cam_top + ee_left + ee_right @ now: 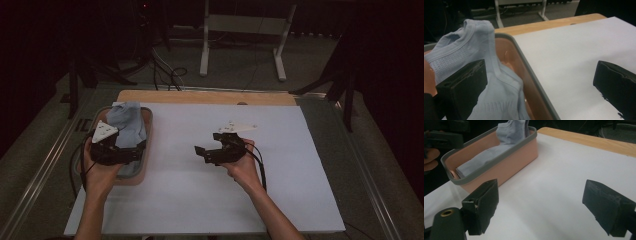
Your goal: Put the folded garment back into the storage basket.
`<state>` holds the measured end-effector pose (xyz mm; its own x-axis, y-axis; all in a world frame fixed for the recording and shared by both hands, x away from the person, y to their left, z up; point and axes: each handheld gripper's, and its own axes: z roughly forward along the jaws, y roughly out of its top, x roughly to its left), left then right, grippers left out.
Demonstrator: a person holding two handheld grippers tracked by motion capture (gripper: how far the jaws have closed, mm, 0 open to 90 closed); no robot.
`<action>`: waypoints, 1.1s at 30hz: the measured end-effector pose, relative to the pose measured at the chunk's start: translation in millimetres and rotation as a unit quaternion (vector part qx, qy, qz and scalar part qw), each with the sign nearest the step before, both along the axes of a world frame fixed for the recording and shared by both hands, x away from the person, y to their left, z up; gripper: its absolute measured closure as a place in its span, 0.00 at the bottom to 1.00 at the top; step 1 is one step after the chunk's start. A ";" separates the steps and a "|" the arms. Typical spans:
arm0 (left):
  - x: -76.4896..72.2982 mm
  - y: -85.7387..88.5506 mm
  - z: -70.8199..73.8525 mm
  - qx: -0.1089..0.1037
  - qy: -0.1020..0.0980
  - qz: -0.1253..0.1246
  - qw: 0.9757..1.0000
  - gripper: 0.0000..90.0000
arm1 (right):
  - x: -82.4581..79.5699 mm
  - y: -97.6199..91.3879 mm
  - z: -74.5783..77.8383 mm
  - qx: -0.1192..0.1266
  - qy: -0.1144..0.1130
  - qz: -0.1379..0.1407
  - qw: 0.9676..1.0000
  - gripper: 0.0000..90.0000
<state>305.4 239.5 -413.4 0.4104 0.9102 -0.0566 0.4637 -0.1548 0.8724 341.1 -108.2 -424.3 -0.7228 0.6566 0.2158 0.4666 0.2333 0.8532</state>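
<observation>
Two grippers: left gripper (131, 152) over the bin at centre left of the high view; right gripper (206, 153) over bare table near the middle.
Left fingers: wide apart, nothing pinched; in the left gripper view one finger (461, 91) stands in front of the cloth at lower left, the other over the white sheet at lower right.
Right fingers: wide apart and empty; in the right gripper view one finger (482, 205) is at lower left, the other at lower right, only white sheet between them.
Cloth: pale blue garment (127, 125) lying in the bin, one end bunched and standing above the far rim, the rest folded along the bottom (484, 157).
Bin: oblong, salmon walls, grey rim (499, 157), at the left edge of the sheet.
Table: wood top (200, 96) under a white sheet (215, 200).
Handling, as I judge it: cloth is light, soft and limp; it will sag and unfold when lifted, and its ribbed hem and mesh panel should give good grip, with no risk of breakage.
Where to take hold: the raised bunch at the far end, or the thick hem (492, 50), pinching several layers so it does not slip out.
Risk: a trailing end may catch on the rim and drag the light bin.
</observation>
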 end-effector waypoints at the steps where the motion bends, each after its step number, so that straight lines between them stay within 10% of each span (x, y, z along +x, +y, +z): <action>1: -2.3 -0.6 -0.6 -0.002 -0.002 0.000 1.000 0.00 | -0.9 -2.9 -0.3 0.002 -0.001 -0.001 1.000 0.15; 33: -44.4 -9.6 -20.1 -0.011 -0.031 -0.022 0.999 0.00 | -28.9 -81.6 -9.8 0.002 -0.043 -0.051 0.998 0.15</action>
